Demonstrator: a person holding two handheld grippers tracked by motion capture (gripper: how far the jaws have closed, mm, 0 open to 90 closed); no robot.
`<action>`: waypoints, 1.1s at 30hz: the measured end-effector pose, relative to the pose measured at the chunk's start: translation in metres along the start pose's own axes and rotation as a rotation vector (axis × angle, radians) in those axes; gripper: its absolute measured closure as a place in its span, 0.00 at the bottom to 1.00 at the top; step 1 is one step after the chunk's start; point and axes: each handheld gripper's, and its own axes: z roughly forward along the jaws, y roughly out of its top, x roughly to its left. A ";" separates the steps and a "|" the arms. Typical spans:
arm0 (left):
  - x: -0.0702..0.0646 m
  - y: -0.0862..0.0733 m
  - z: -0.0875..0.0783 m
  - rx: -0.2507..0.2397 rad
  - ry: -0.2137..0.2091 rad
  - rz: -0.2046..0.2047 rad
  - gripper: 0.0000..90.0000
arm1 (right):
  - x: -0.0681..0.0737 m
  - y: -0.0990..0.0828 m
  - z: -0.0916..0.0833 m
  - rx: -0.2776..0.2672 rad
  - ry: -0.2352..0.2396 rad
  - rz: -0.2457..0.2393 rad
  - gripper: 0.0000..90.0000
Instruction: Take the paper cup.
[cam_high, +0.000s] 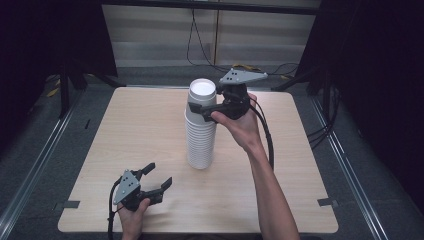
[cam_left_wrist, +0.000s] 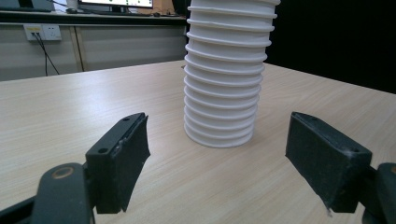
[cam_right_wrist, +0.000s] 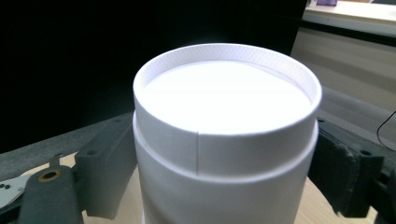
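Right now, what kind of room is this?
Probably a lab set up for recording. A lone wooden table stands between dark curtains, cables trail over the floor, and a computer screen sits on a bench.

**Room around the table**

Light wooden table (cam_high: 150, 130), rounded corners, on a grey floor (cam_high: 345, 165). Metal rails (cam_high: 35, 170) run along the floor on both sides. Black curtains (cam_high: 380, 75) hang left and right, leaving the sides dark. Pale panelled wall (cam_high: 160, 40) at the back; black cables (cam_high: 197, 45) trail down it onto the floor. Left gripper view: wall socket (cam_left_wrist: 44, 31) and a long counter (cam_left_wrist: 84, 18) beyond the table.
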 end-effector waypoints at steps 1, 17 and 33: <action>0.000 0.000 0.000 0.000 0.000 -0.001 0.24 | -0.001 0.001 0.000 0.017 0.005 0.002 0.18; 0.000 0.000 0.000 -0.002 0.001 -0.002 0.24 | -0.002 0.011 0.001 0.097 0.009 -0.001 0.21; 0.001 0.000 0.000 -0.002 -0.001 -0.003 0.24 | 0.001 0.021 -0.001 0.105 -0.014 -0.027 0.22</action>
